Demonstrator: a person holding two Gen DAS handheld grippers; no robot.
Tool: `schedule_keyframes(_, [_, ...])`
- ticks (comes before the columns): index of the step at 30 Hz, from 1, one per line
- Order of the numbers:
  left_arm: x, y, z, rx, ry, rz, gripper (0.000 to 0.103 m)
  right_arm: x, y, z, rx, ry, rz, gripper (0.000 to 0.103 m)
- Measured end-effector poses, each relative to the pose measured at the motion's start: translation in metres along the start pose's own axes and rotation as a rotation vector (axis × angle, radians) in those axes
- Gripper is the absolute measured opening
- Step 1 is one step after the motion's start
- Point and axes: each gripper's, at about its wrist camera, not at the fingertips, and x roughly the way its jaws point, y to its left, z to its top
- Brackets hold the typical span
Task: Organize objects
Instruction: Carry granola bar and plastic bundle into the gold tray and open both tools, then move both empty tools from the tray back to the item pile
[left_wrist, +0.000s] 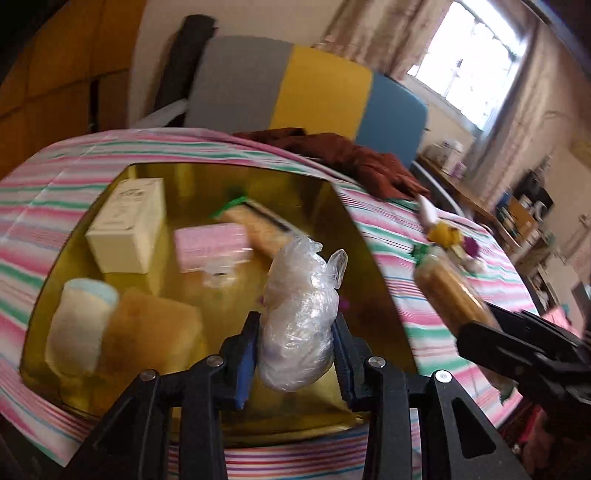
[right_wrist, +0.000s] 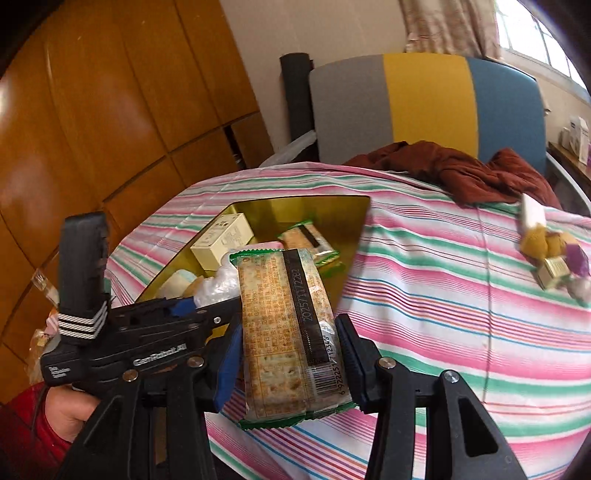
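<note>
Carry-to-tray step: left gripper (left_wrist: 295, 347) clamped on a plastic-wrapped bundle (left_wrist: 299, 317) above the gold tray (left_wrist: 369, 258), right gripper (right_wrist: 291, 354) clamped on a cracker packet (right_wrist: 284, 332) beside it; next, lower and release both inside

Clear plastic bag bundle (left_wrist: 299, 325) above gold tray (left_wrist: 351, 221), upright cracker packet (right_wrist: 284, 332) beside

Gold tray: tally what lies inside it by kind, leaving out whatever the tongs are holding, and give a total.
Inside the gold tray:
Cream box: 1
Pink packet: 1
Cracker packet: 1
White roll: 1
Tan block: 1
Small clear wrapper: 1, contents too blurred to tell
Total: 6
</note>
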Motion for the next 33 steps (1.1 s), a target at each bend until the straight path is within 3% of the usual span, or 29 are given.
schedule_keyframes(7, [0.010, 0.021, -0.002, -0.045, 0.041, 0.043, 0.038, 0.029, 0.015, 0.011, 0.020, 0.040, 0.024, 0.049])
schedule_keyframes(10, [0.004, 0.028, -0.006, -0.078, 0.032, 0.055, 0.052, 0.042, 0.015, 0.011, 0.048, 0.072, 0.045, 0.049])
schedule_keyframes(13, [-0.012, 0.031, -0.010, -0.142, -0.017, -0.006, 0.068, 0.056, 0.015, 0.011, 0.073, 0.105, 0.059, 0.051])
schedule_keyframes(17, [-0.029, 0.029, -0.013, -0.158, -0.085, 0.034, 0.069, 0.056, 0.003, 0.011, 0.139, 0.090, 0.077, 0.052])
schedule_keyframes(22, [-0.050, 0.024, -0.013, -0.173, -0.197, 0.030, 0.096, 0.046, -0.008, 0.007, 0.172, 0.062, 0.068, 0.052])
schedule_keyframes(25, [-0.056, 0.024, -0.010, -0.192, -0.247, -0.016, 0.098, 0.042, -0.011, 0.005, 0.184, 0.054, 0.077, 0.052])
schedule_keyframes(33, [-0.054, 0.025, -0.006, -0.256, -0.239, 0.021, 0.101, 0.025, -0.014, 0.002, 0.166, 0.011, 0.061, 0.052])
